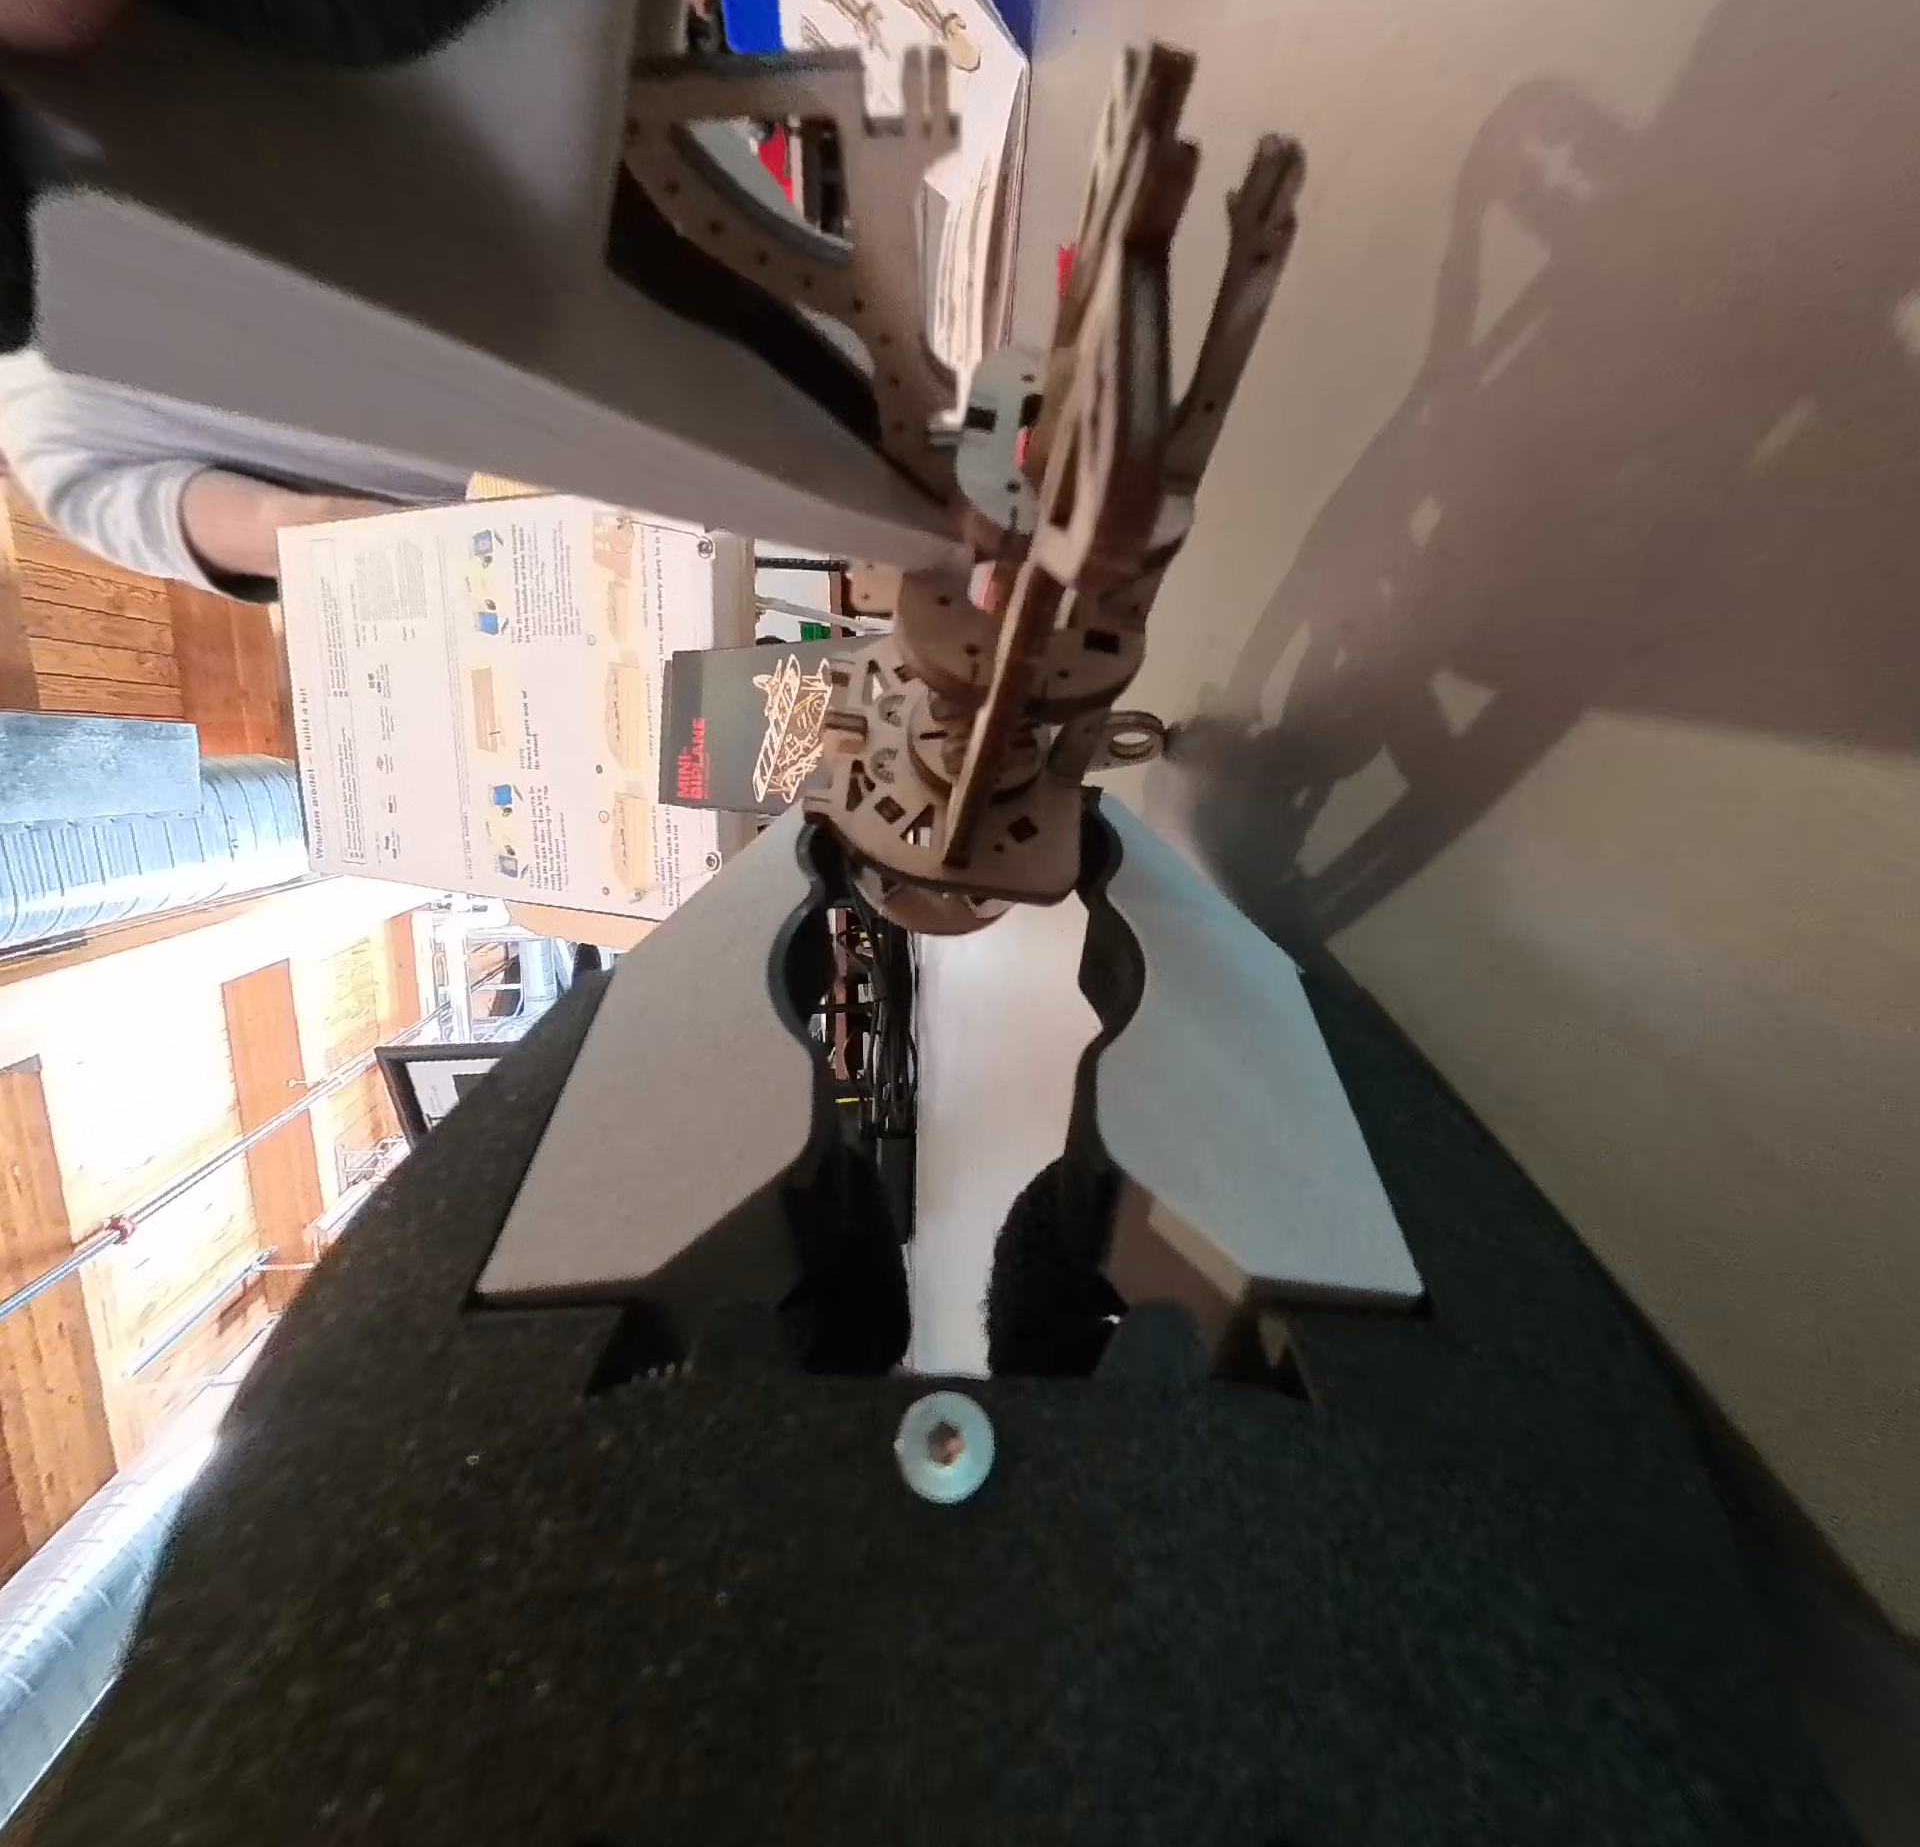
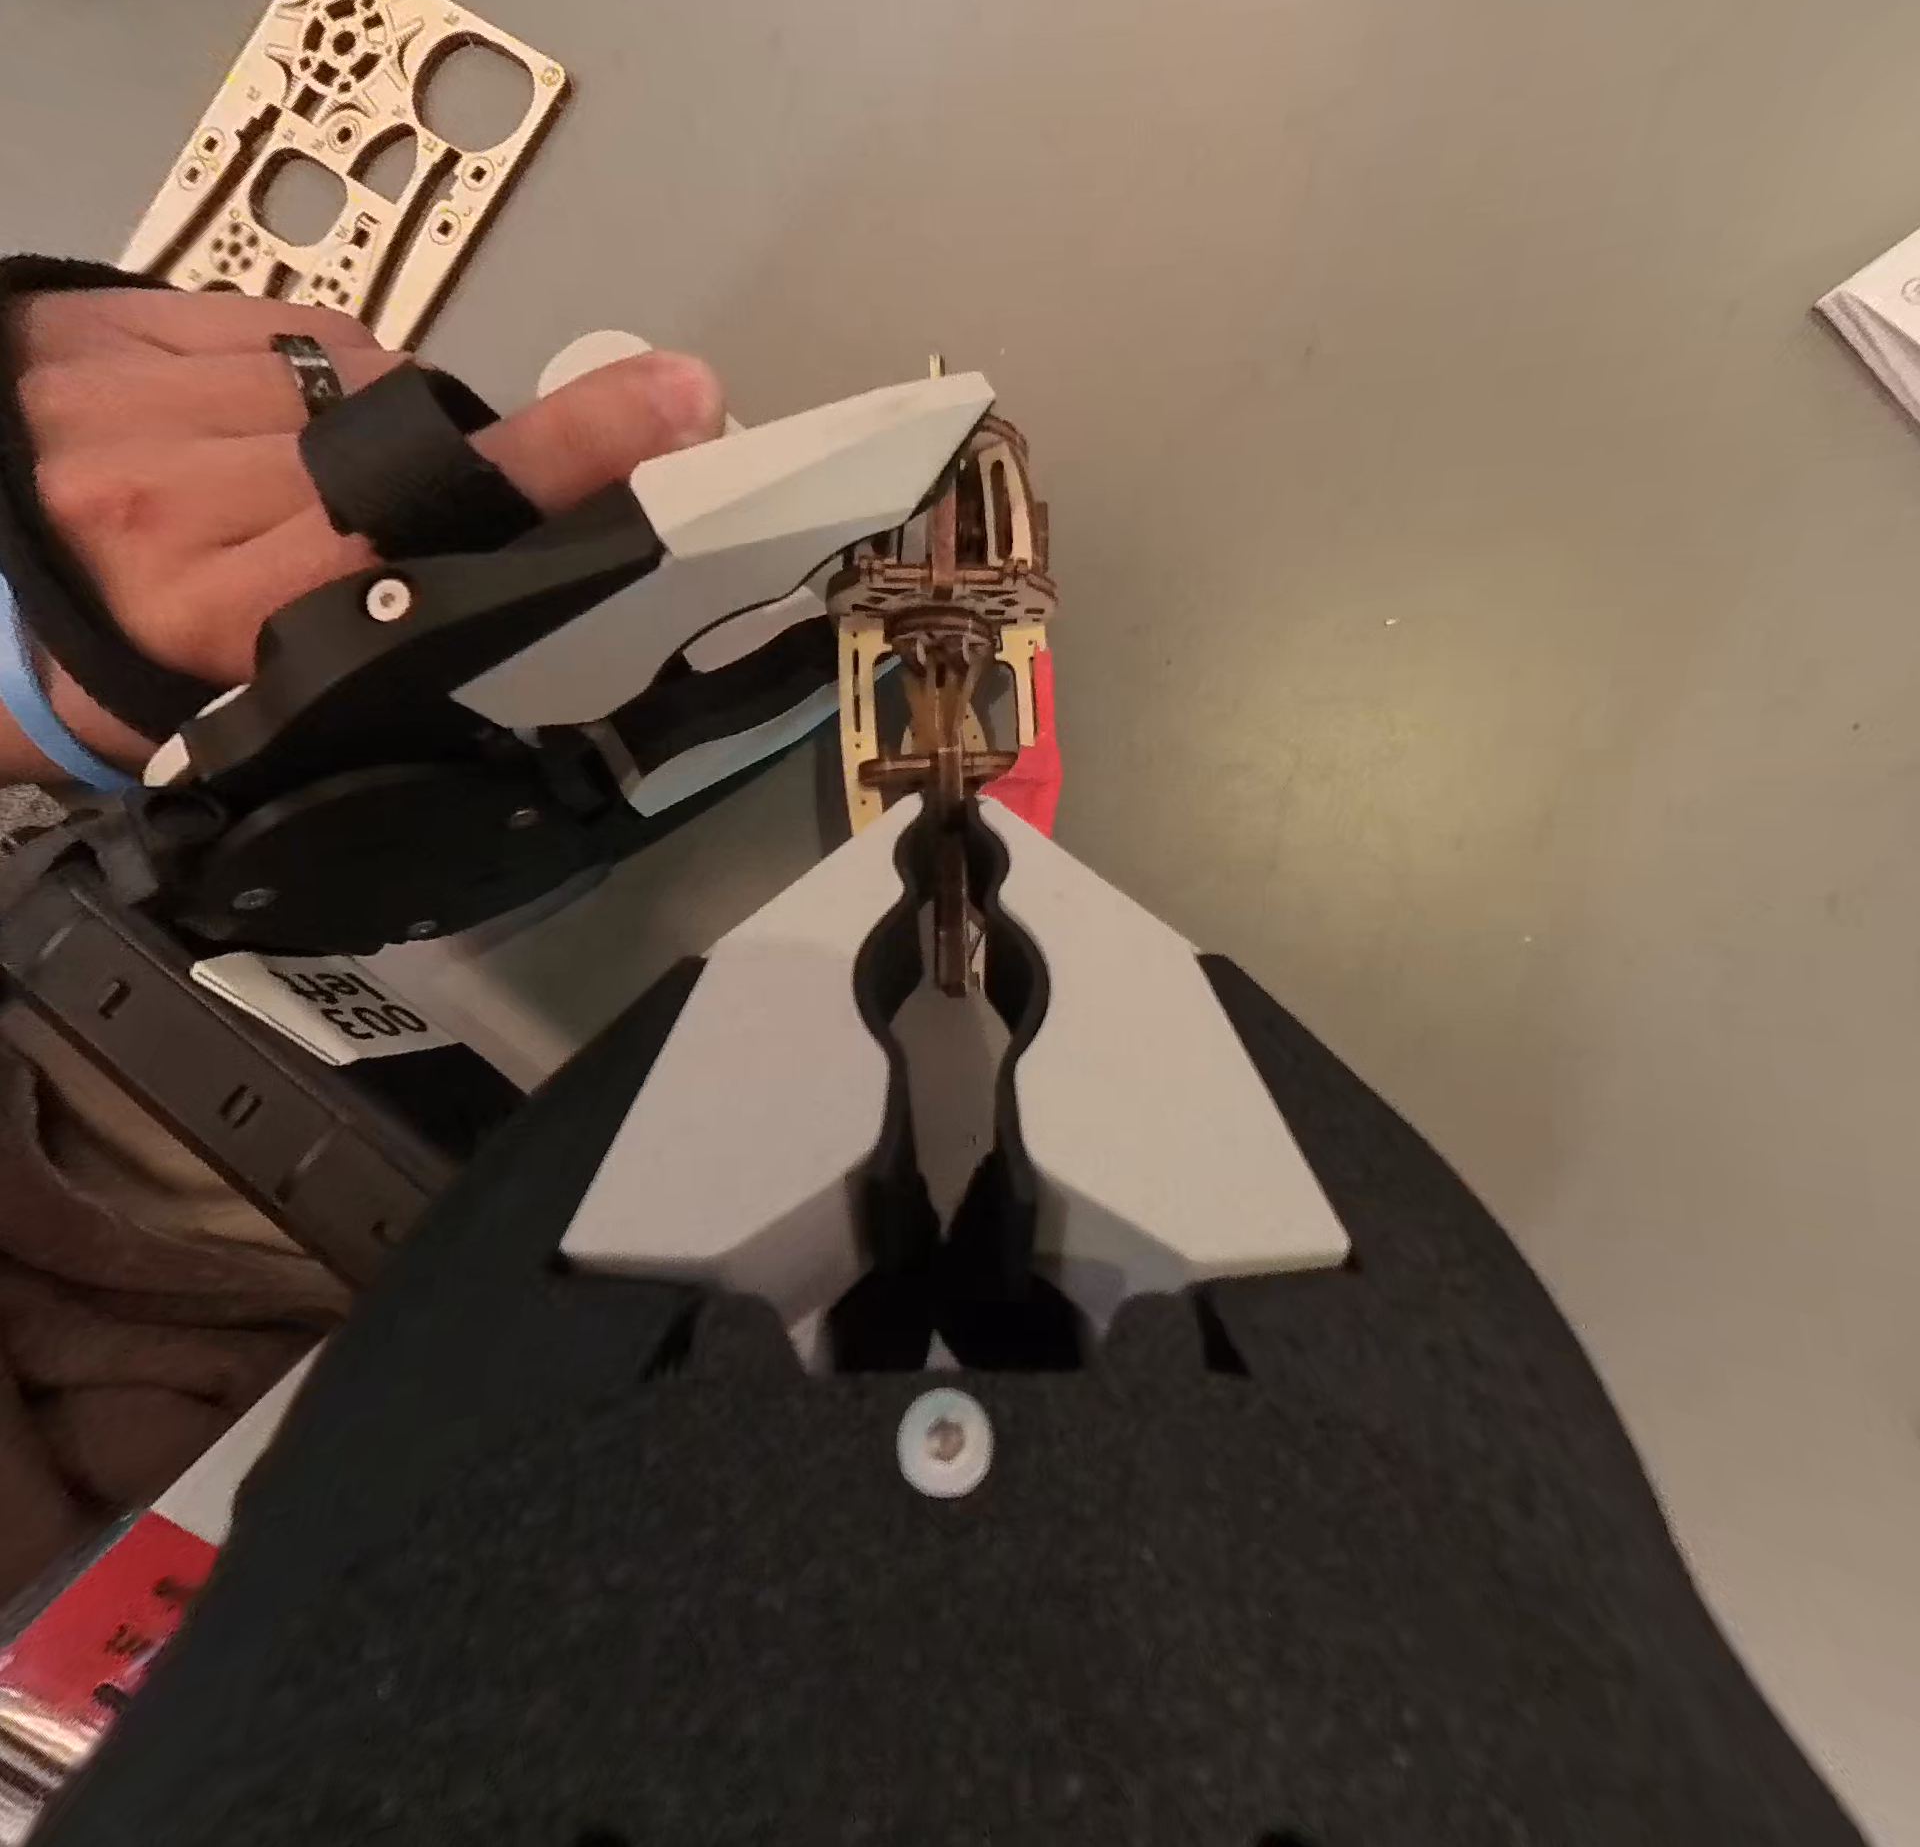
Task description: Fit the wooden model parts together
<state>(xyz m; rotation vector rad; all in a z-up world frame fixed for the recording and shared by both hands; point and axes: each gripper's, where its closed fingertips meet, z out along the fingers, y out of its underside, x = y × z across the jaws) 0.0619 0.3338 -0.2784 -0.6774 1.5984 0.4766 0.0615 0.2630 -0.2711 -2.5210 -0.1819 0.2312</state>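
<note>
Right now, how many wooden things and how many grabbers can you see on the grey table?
Brown wooden model, part-built: 1
Pale wooden punch-out sheet: 1
Grey-fingered grippers: 2, left gripper and right gripper
Total: 4

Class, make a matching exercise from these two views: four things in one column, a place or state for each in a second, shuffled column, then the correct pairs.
Things
1. wooden model
2. punched-out parts sheet
3. right tool
4. white booklet

Places or states
A. lying flat at the table's far left
B. gripped from both ends, lifted off the table
C. at the right edge of the right wrist view
D. shut on the model's thin wooden end

Pairs: 1-B, 2-A, 3-D, 4-C
</note>
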